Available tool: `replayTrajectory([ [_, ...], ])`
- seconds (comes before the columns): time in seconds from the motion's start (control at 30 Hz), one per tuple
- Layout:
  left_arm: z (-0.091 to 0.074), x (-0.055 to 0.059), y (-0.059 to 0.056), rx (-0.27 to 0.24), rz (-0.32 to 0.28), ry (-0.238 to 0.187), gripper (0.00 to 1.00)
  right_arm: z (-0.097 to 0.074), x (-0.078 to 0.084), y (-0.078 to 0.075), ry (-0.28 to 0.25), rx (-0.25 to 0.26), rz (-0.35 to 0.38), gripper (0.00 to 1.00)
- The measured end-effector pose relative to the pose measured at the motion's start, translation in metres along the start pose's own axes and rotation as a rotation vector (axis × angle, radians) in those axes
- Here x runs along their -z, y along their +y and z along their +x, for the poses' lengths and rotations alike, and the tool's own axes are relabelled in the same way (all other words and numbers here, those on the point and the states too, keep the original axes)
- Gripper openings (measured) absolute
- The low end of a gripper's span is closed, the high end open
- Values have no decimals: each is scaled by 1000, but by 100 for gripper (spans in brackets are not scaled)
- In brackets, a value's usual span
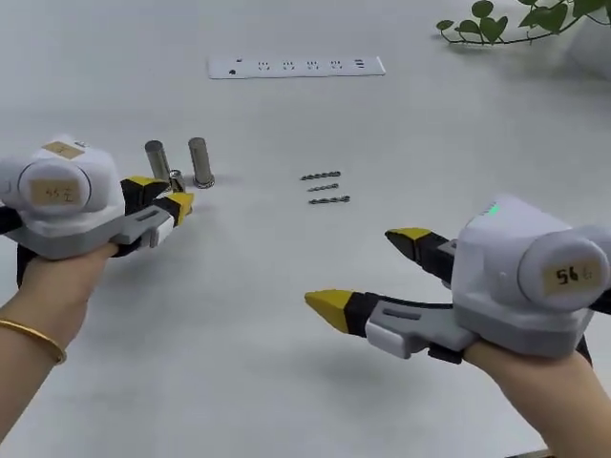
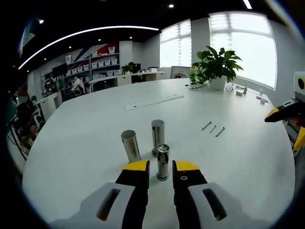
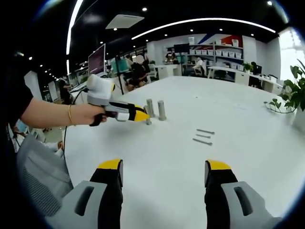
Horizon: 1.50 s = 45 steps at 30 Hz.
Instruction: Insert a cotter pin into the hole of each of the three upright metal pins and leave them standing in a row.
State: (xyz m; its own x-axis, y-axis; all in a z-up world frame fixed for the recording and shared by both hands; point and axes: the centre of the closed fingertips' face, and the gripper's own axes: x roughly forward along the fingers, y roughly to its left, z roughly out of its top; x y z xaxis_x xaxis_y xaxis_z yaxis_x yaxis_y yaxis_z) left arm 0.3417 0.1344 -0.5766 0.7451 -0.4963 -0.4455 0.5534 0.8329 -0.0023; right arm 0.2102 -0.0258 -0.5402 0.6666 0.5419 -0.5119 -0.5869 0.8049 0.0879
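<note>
Head view: I take the three cotter pins (image 1: 323,188) as my landmark; they lie side by side on the white table (image 1: 286,382), untouched. Well to their left stand the three metal pins: two taller metal pins (image 1: 200,162) and, just in front of these, the short metal pin (image 1: 177,181). My left gripper (image 1: 168,193) reaches in from the far left with its yellow tips either side of that short pin. My right gripper (image 1: 368,272) hovers nearer to me than the cotter pins and slightly right of them, jaws spread wide and holding nothing. A power strip (image 1: 296,66) lies beyond the cotter pins.

Left gripper view: the left gripper (image 2: 162,168) brackets the short metal pin (image 2: 163,162), which stands upright. I see a sliver of gap on each side, so the jaws are apart and not yet clamping. The taller metal pins (image 2: 157,137) stand behind, the cotter pins (image 2: 213,129) off to the right.

Right gripper view: the right gripper (image 3: 164,167) is wide open and empty. The cotter pins (image 3: 204,136) lie ahead and right; the left gripper (image 3: 126,114) is at the metal pins.

I judge this the opening step: steady the first pin. Next I need to close the left jaws without tipping it, then bring the right gripper to one cotter pin.
</note>
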Motion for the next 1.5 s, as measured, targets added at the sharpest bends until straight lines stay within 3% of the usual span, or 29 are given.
replayTrajectory([
  [0.3,6,-3,0,35,14,-7,6,3,-5,-2,-11,3,11,66],
  [0.83,1,-1,-9,80,34,5,5,-1,-1,-6,-5,16,27,66],
  [1.3,-11,-7,-57,251,121,-25,5,-6,-1,-7,-12,17,27,65],
  [1.5,-15,-7,-77,298,154,-22,5,-7,2,-7,-8,18,28,65],
])
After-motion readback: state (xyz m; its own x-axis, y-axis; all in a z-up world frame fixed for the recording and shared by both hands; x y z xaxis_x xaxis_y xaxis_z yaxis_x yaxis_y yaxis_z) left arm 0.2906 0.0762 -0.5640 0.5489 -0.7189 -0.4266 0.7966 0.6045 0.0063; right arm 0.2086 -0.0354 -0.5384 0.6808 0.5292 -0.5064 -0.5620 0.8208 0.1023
